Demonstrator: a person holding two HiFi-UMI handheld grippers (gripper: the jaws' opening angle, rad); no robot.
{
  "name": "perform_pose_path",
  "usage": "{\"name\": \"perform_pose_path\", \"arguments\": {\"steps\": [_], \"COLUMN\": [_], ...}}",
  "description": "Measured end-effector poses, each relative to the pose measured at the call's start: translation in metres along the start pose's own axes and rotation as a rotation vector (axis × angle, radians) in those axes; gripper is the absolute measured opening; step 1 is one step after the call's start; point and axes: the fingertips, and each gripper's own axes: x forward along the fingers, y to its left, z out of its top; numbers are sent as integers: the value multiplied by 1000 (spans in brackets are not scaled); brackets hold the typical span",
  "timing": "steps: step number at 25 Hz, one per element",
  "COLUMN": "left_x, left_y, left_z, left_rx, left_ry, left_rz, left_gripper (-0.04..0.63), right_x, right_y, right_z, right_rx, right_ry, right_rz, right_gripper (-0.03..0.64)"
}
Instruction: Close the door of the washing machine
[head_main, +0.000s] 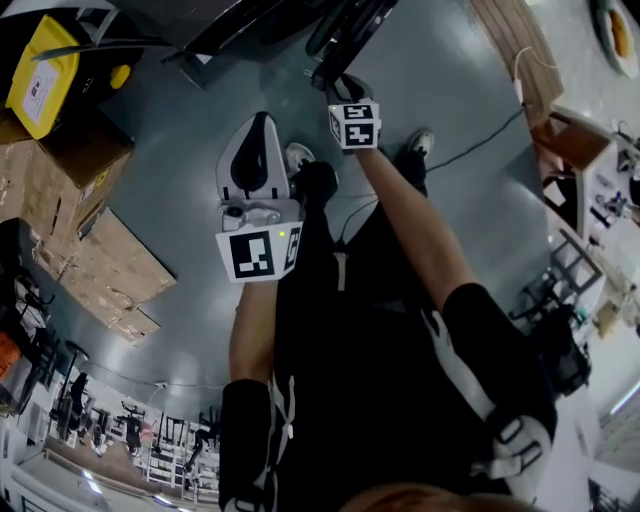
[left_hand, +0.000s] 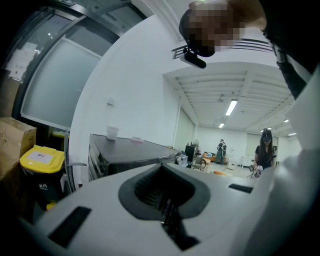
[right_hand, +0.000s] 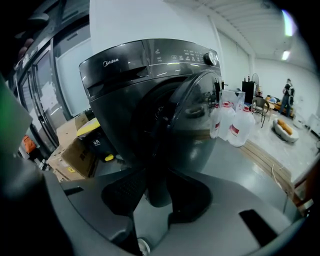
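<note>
The dark grey washing machine (right_hand: 150, 75) fills the right gripper view, and its round door (right_hand: 192, 112) stands partly open. My right gripper (right_hand: 160, 192) is at the door's edge, which runs down between the spread jaws; I see no pad pressing on it. From the head view the right gripper (head_main: 335, 80) reaches up to the door (head_main: 345, 35). My left gripper (head_main: 262, 125) hangs lower left over the floor, apart from the machine. In the left gripper view its jaws (left_hand: 162, 197) are shut with nothing in them, and the machine's top (left_hand: 130, 152) lies ahead.
A yellow-lidded bin (head_main: 40, 75) and cardboard boxes (head_main: 100, 260) stand left of the machine. Large water bottles (right_hand: 235, 122) stand to its right beside a wooden platform (head_main: 510, 40). A cable (head_main: 480, 140) crosses the grey floor. People stand far back in the room.
</note>
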Motion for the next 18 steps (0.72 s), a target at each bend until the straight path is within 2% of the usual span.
{"name": "perform_pose_path", "arguments": {"steps": [10, 18], "left_x": [-3, 1], "left_y": [40, 56], "left_z": [-9, -14], "left_rx": [-27, -25], "left_ry": [2, 15], "left_rz": [34, 37], "left_gripper": [6, 6], "right_x": [21, 41], "right_y": [27, 46], "right_z": [22, 46], "right_rx": [24, -82], "right_ry": [-22, -52], "right_rz": [-22, 5], "right_gripper": [126, 140]}}
